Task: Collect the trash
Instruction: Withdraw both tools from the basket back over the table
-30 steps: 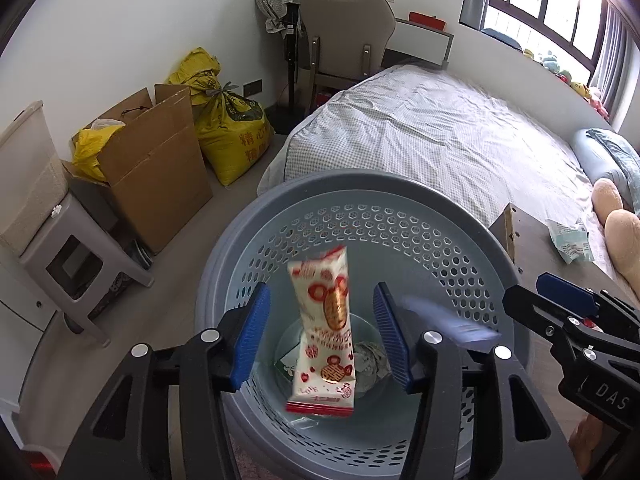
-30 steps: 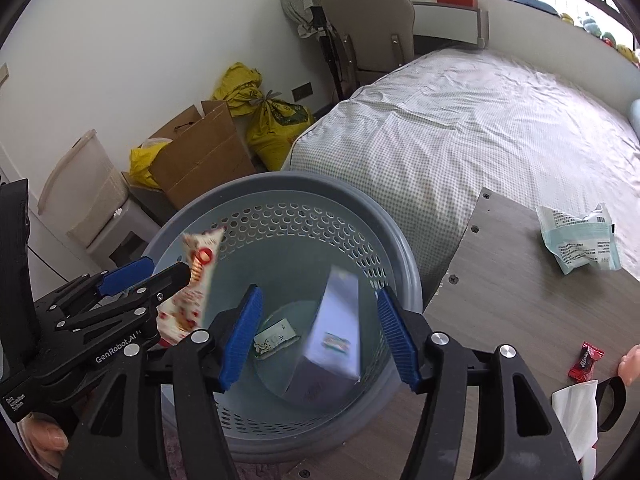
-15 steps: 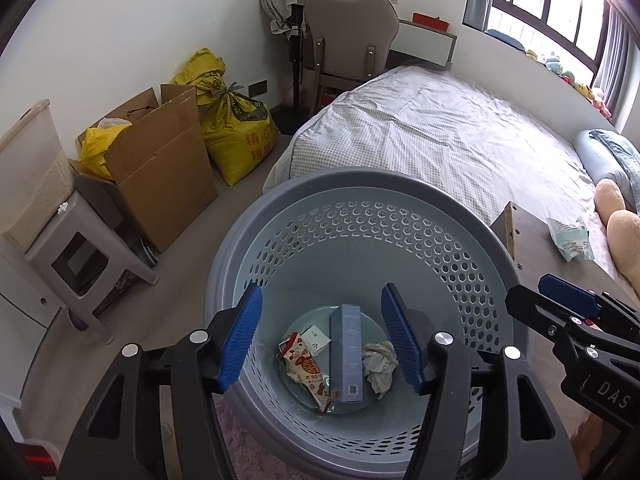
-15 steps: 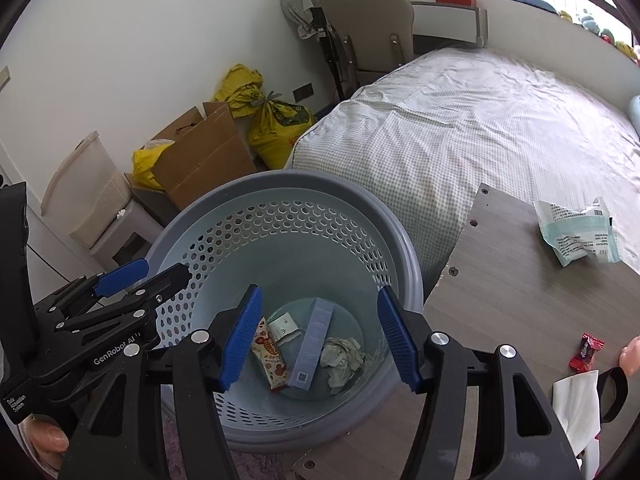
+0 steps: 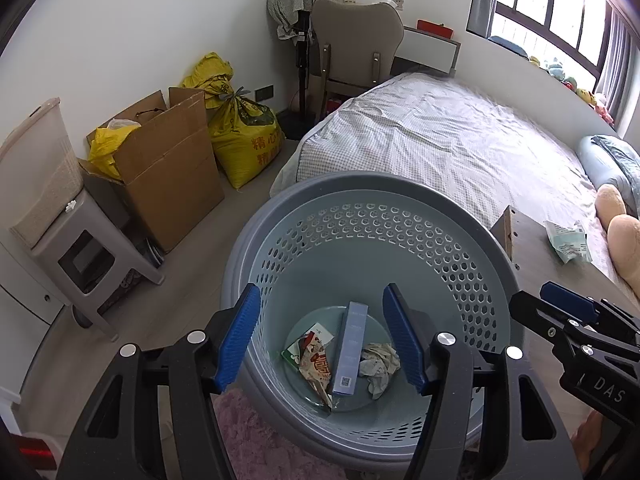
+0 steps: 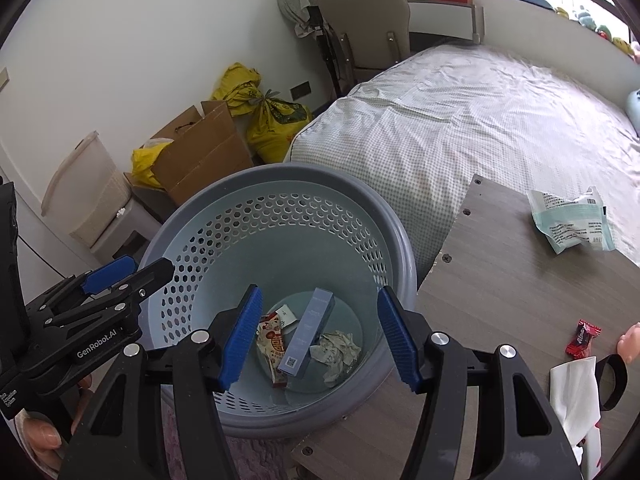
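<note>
Snack wrapper (image 5: 316,364) and box (image 5: 350,348), mid-air a sec ago, now lie in the basket (image 5: 360,188) bottom, wrapper left of box, crumpled paper (image 5: 378,362) right. Left gripper (image 5: 322,338) over basket, jaws just widened, empty. Right gripper (image 6: 320,338) likewise agape, nothing between.

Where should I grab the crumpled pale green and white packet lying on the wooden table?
Grip the crumpled pale green and white packet across its puffed upper edge, coming from above with open jaws. It lies nearly flat on the wooden table, so only the raised creases near the top give something to pinch.
</note>
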A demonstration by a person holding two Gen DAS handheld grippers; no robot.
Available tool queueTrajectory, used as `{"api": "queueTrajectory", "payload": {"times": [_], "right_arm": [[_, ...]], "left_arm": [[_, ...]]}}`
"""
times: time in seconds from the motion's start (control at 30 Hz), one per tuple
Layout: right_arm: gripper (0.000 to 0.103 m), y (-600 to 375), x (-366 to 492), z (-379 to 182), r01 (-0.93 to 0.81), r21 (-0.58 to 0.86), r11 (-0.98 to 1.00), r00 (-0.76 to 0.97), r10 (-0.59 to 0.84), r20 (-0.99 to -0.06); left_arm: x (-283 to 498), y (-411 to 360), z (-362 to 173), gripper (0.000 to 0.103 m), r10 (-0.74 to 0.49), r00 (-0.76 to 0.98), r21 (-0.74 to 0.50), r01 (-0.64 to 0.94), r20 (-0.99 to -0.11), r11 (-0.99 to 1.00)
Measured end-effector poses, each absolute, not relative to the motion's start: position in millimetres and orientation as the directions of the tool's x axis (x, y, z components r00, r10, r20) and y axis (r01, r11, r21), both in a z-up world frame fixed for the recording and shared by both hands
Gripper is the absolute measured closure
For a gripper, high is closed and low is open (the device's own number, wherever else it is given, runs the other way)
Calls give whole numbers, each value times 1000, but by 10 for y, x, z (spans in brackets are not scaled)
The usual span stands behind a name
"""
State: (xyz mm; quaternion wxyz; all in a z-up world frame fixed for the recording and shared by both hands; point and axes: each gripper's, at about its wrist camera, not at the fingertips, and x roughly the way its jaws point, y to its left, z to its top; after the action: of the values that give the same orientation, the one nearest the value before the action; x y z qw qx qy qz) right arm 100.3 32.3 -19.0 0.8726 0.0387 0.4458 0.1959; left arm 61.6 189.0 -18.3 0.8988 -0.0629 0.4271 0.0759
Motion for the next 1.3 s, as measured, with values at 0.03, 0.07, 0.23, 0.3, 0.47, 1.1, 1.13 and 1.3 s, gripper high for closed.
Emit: {"api": "queueTrajectory", "payload": {"times": [0.03,0.07,0.23,0.3,0.47,1.1,1.13,1.3], "right_arm": [[44,316,1000,-183,-307,242,921,527,376,-762],[44,313,990,-173,-306,242,921,529,375,-761],[40,299,928,-139,-307,236,922,538,372,-756],[40,283,895,-131,-305,235,923,542,371,-754],[39,224,830,-102,-300,231,925,550,366,-751],[31,-211,436,29,-237,231,944,600,329,-729],[31,-246,405,33,-231,231,945,603,325,-728],[30,-442,251,50,-199,223,954,617,299,-728]], "left_arm": [[605,1885,-175,41,81,625,-50,-189,-776,981],[598,1884,-169,40,80,627,-51,-188,-775,981],[531,1876,-129,38,75,636,-59,-188,-768,980],[505,1870,-120,38,75,638,-60,-187,-767,981],[438,1828,-104,37,71,641,-61,-181,-764,982],[146,1338,35,35,17,667,-53,-85,-745,995],[133,1298,39,34,14,668,-51,-78,-744,996],[74,1116,59,34,-9,671,-46,-38,-741,998]]}}
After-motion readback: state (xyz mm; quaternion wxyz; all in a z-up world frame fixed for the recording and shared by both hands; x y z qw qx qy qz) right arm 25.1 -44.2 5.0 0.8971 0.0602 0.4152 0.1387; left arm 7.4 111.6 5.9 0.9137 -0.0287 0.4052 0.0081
